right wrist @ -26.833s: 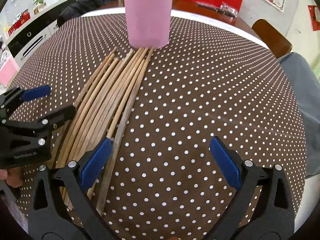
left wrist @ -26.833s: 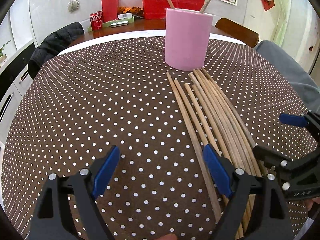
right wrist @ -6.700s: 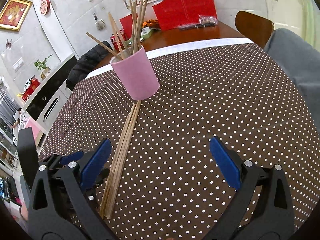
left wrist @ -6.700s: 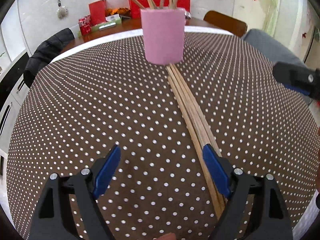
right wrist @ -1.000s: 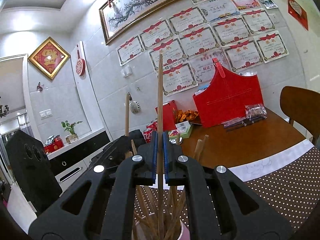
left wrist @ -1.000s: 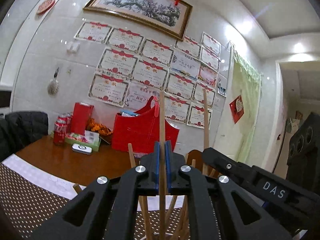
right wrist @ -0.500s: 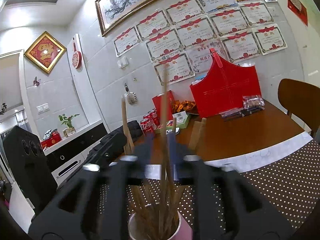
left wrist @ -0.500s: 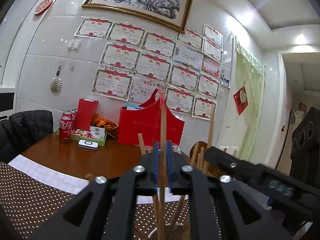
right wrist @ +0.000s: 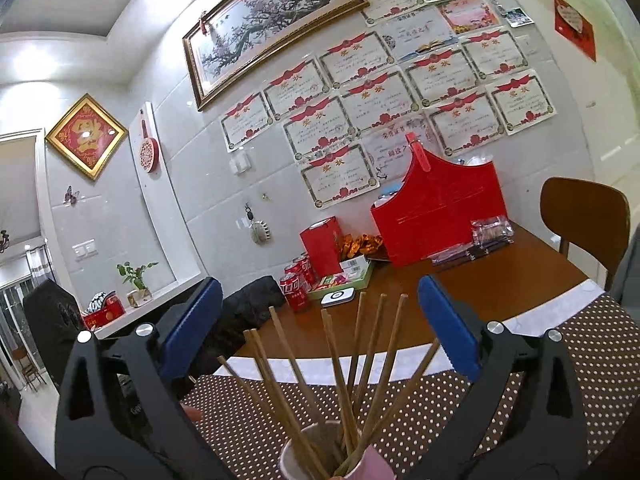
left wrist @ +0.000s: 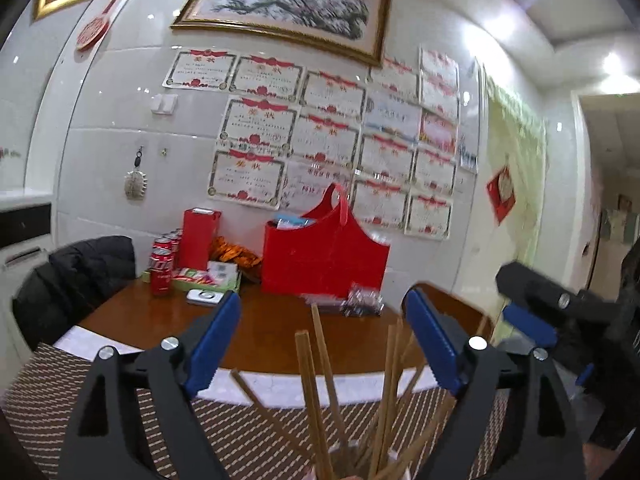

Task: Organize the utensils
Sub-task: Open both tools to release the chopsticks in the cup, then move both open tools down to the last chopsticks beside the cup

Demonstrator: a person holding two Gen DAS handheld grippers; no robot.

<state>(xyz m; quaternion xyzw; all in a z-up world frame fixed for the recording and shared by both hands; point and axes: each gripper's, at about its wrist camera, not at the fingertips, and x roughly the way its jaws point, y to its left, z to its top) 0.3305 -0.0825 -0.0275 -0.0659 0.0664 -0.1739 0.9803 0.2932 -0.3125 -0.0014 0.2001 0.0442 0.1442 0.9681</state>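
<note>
Nearest to us, our left hand-held gripper [left wrist: 320,340] has its blue pads spread wide and its jaws are opening; the chopsticks [left wrist: 316,392] rise between the pads, but neither pad presses on any of them, so it has let go. Our right hand-held gripper [right wrist: 318,328] stands the same way: jaws opening, pads far apart, sticks fanned in the gap with none gripped. In the left wrist view the right tool shows as a black body with a blue pad to the right of the chopsticks.

The chopsticks [right wrist: 344,380] stand bundled in the pink cup [right wrist: 374,464], leaning outward in several directions, their tips splayed above its rim. The cup sits directly below both grippers on the worktop [right wrist: 560,360], on its brown cloth with white dots. We see only the cup's rim and a strip of its wall at the bottom edge of the right wrist view.

Beyond the cup, the cloth ends at a white border and bare brown wood follows. Farther behind the cup sit red soda cans [right wrist: 294,290], a white flat device [right wrist: 338,296] and a red carrier bag [right wrist: 440,216]. A wooden chair [right wrist: 584,216] stands behind the cup to the right, and a dark jacket [left wrist: 80,276] hangs to its left. The tiled wall behind all of it carries rows of certificates [right wrist: 400,92] and a framed painting [right wrist: 264,28].
</note>
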